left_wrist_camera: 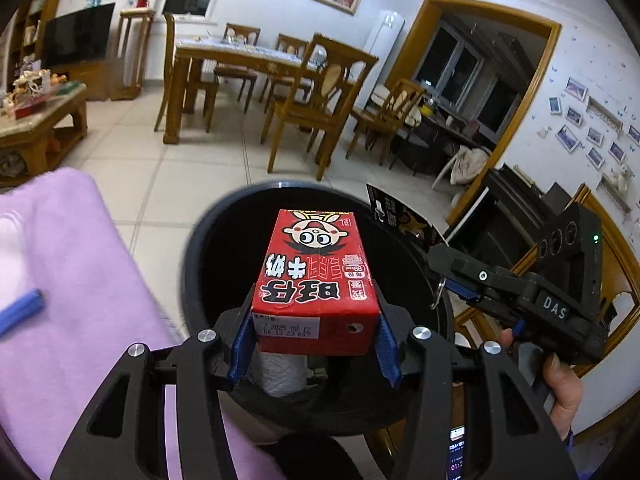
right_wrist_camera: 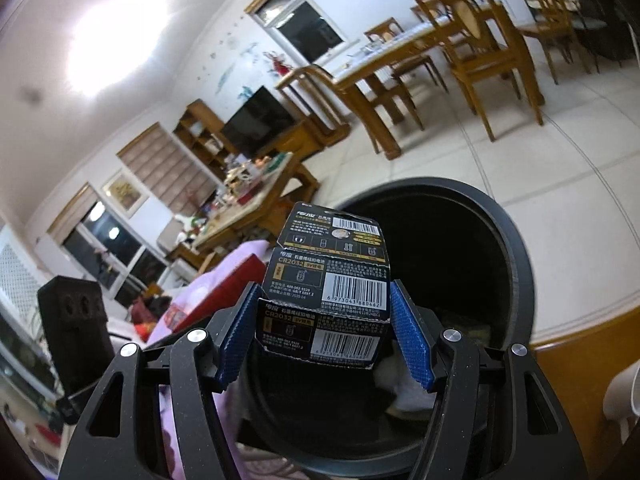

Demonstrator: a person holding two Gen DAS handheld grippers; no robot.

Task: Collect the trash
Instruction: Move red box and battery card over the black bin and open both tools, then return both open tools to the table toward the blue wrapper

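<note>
The round black trash bin (left_wrist_camera: 208, 240) stands on pale floor tiles, its mouth wide open and its dark rim unobstructed from about nine o'clock round to two o'clock in the left wrist view; a lilac cloth-covered surface (left_wrist_camera: 80, 260) crowds it at nine o'clock, and open tiled floor (left_wrist_camera: 192, 168) runs away at twelve o'clock toward the wooden dining table (left_wrist_camera: 224, 56) and chairs. White crumpled waste (left_wrist_camera: 280, 376) lies inside the bin. The left gripper (left_wrist_camera: 316, 344) is partly spread, its blue pads (left_wrist_camera: 242, 356) clamped on the short sides of a red cartoon-printed drink carton (left_wrist_camera: 316, 276) held above the bin's mouth. The right gripper (right_wrist_camera: 324, 336) stands wider, its blue ribbed pads (right_wrist_camera: 412, 344) pressed against the edges of a black folded cardboard battery card with barcodes (right_wrist_camera: 332, 280), poised over the near rim (right_wrist_camera: 516, 248); from the left view it enters at three o'clock, a hand (left_wrist_camera: 560, 384) on its handle.
</note>
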